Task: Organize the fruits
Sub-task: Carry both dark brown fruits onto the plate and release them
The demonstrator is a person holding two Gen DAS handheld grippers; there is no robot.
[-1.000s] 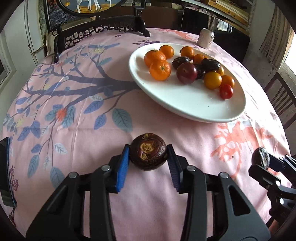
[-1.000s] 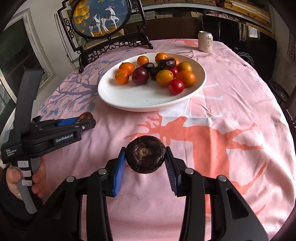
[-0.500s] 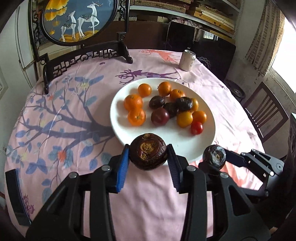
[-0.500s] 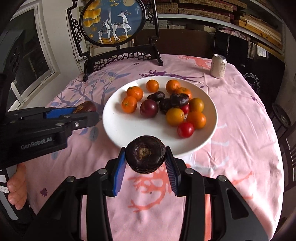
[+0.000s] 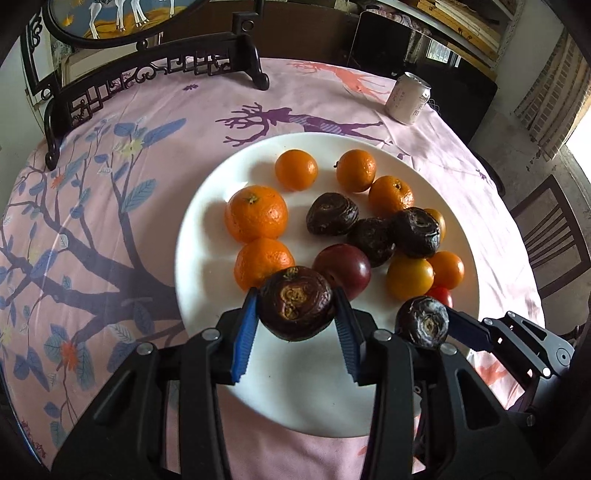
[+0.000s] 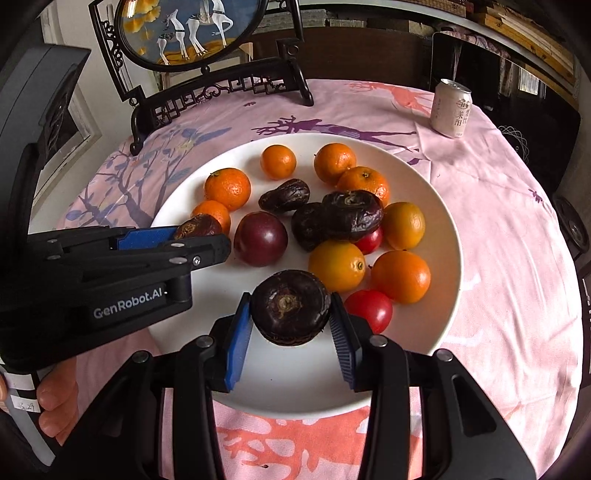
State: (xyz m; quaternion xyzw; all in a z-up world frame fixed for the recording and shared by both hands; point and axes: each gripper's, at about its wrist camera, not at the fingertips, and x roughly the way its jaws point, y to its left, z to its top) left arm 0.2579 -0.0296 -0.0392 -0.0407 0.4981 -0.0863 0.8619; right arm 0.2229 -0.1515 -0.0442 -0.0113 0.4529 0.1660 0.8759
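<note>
A round bench [image 5: 155,122] carried a pink tablecloth [image 6: 517,236] printed with a dark branching tree with blue leaves, purple deer and coral deer. On it stood a wide white plate [image 5: 207,206] holding several mandarins [image 5: 256,217], wrinkled dark passion fruits [image 5: 332,214], a smooth purple plum [image 5: 347,269], yellow-orange fruits and small red tomatoes [image 6: 369,308].

At the far edge of the bench stood a black carved wooden stand [image 6: 221,88] carrying a round painted screen of white deer [image 6: 188,29]. A pale drinks can [image 6: 450,109] stood upright near the far right edge. Beyond the bench were dark furniture and shelving along the wall; a wooden chair [image 5: 554,236] stood off to the right, beside a brick wall and a bright window.

The left hand-held gripper [image 5: 295,325] was clamped on a shrivelled dark passion fruit [image 5: 295,302], holding it above the near part of the plate, close to a mandarin and the plum. The right hand-held gripper [image 6: 290,328] gripped a second dark passion fruit [image 6: 290,306] between its blue pads [image 6: 238,339], also over the plate's near part, just beside a red tomato. The two grippers sat side by side.
</note>
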